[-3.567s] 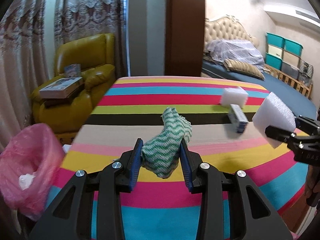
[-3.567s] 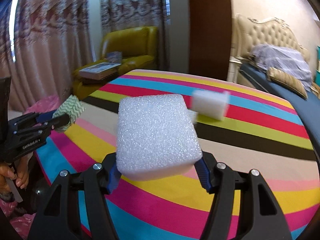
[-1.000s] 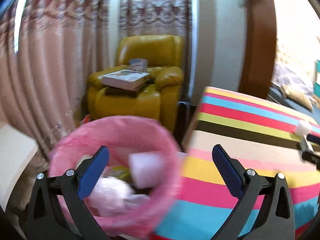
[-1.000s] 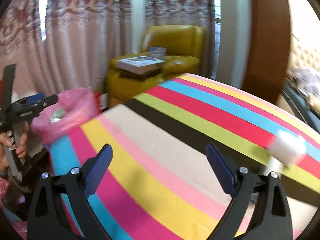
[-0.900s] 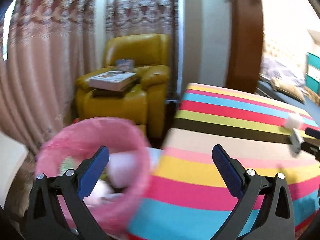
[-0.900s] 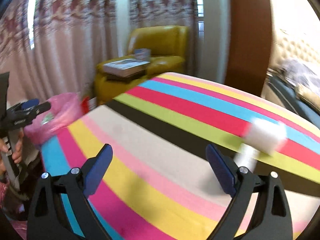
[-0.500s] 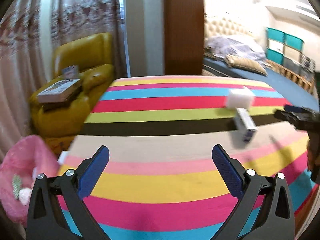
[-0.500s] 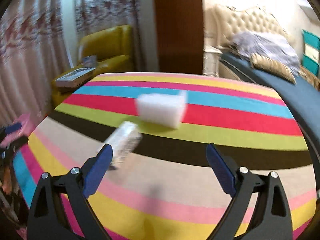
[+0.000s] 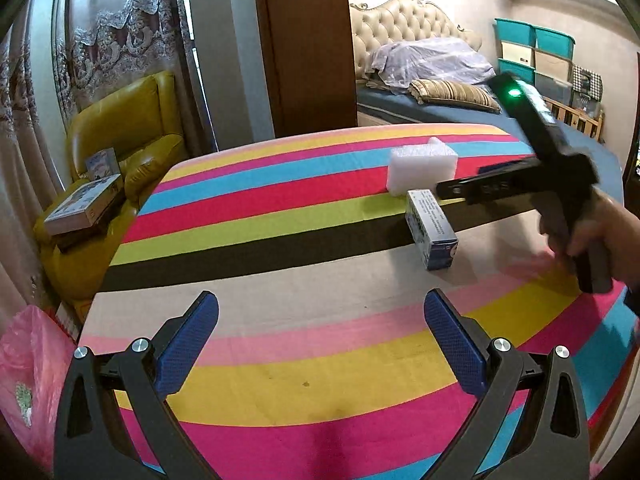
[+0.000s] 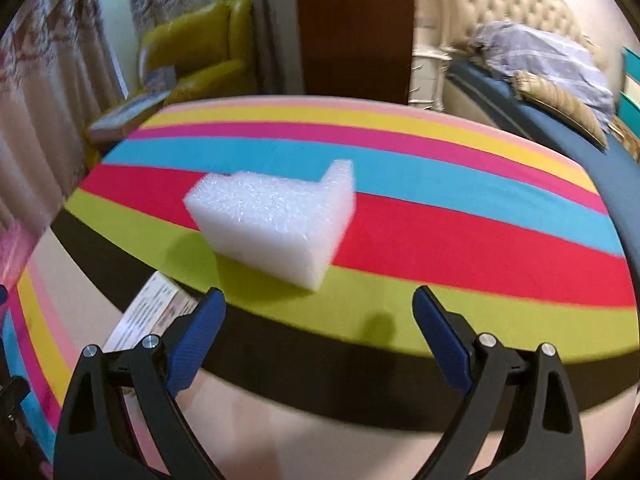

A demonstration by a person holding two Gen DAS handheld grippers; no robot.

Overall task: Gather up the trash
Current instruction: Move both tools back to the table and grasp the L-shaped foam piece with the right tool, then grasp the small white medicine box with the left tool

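As the right gripper (image 10: 318, 312) hangs wide and empty, the white foam block (image 10: 276, 222) lies just beyond it on the striped table (image 10: 460, 240), beside the small carton (image 9: 432, 230). The foam looks light and soft, so grip its flat sides. The left gripper (image 9: 320, 320) is wide too.

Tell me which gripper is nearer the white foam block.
Right. The right gripper is open just short of the white foam block, facing it. The left gripper hangs open over the table's near stripes, farther back.
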